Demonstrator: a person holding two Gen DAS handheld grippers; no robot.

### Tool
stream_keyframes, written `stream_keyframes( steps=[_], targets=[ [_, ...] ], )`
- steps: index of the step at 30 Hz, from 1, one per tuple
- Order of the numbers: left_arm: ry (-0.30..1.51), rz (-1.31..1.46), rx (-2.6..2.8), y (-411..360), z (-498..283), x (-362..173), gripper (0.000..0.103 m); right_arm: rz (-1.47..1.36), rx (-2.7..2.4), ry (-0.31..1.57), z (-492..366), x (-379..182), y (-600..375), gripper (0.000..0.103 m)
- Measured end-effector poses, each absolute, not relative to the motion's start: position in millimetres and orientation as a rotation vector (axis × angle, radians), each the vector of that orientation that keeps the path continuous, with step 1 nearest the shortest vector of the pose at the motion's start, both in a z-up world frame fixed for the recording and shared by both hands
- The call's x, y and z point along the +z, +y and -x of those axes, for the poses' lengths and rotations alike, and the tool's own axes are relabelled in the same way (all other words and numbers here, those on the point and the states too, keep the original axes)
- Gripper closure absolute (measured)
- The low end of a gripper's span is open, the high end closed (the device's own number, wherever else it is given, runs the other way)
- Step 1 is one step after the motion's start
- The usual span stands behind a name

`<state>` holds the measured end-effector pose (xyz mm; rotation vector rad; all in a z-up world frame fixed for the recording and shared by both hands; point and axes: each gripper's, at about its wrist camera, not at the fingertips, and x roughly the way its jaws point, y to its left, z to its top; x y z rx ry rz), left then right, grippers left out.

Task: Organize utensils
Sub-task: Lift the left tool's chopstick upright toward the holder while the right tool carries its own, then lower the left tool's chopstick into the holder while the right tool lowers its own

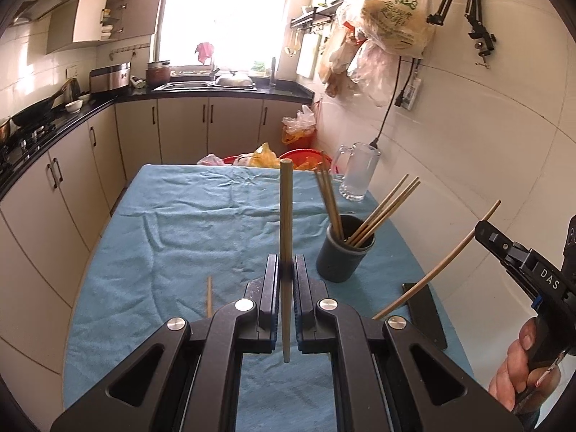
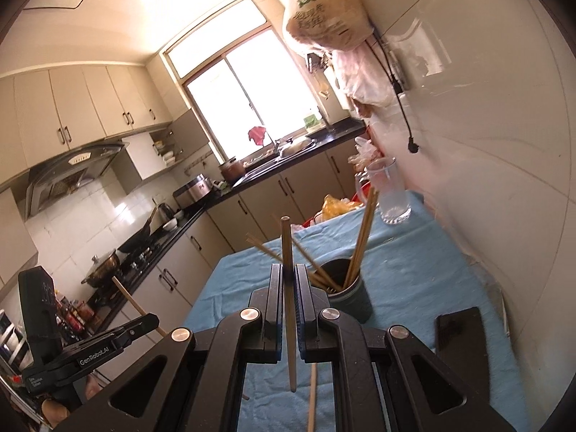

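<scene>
The left gripper [image 1: 287, 270] has its fingers [image 1: 271, 280] closed on a pale wooden chopstick [image 1: 285, 216] that stands upright between them, its ends sticking out above and below. The right gripper [image 2: 288, 280] likewise clamps a second wooden chopstick [image 2: 288, 252] upright between its fingers [image 2: 275, 288]. One loose wooden chopstick [image 1: 208, 297] lies on the blue towel-covered table [image 1: 180, 234], near and left. Farther, to the right, a dark round cup [image 1: 343, 252] holds several more chopsticks [image 1: 381, 212]. A black flat phone [image 1: 426, 315] lies near the table's right edge. A clear glass mug [image 1: 360, 172] stands at the far right.
</scene>
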<state>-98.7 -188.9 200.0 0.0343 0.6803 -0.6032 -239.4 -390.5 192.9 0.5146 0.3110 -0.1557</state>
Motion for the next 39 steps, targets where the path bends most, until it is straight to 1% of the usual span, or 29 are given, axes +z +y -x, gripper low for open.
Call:
stream_keyframes(
  steps=[9, 26, 34, 39],
  targets=[
    [0.652, -0.059, -0.647, -221.3, 96.8, 219.3, 0.097, -0.507, -0.185, 0.271, 246.1, 211.7, -412.3, 0.096],
    [0.601, -0.067, -0.708, -286.3, 68.3, 254.9, 0.097, -0.495, -0.233, 0.224, 219.7, 243.2, -451.2, 0.096],
    [0.571, -0.057, -0.711, -311.3, 47.2, 261.1, 0.097, -0.494, -0.248, 0.215, 196.2, 248.8, -464.9, 0.096],
    [0.573, -0.029, -0.711, -325.5, 27.7, 254.7, 0.097, -0.469, -0.275, 0.21, 174.8, 246.7, -466.8, 0.096]
  ],
)
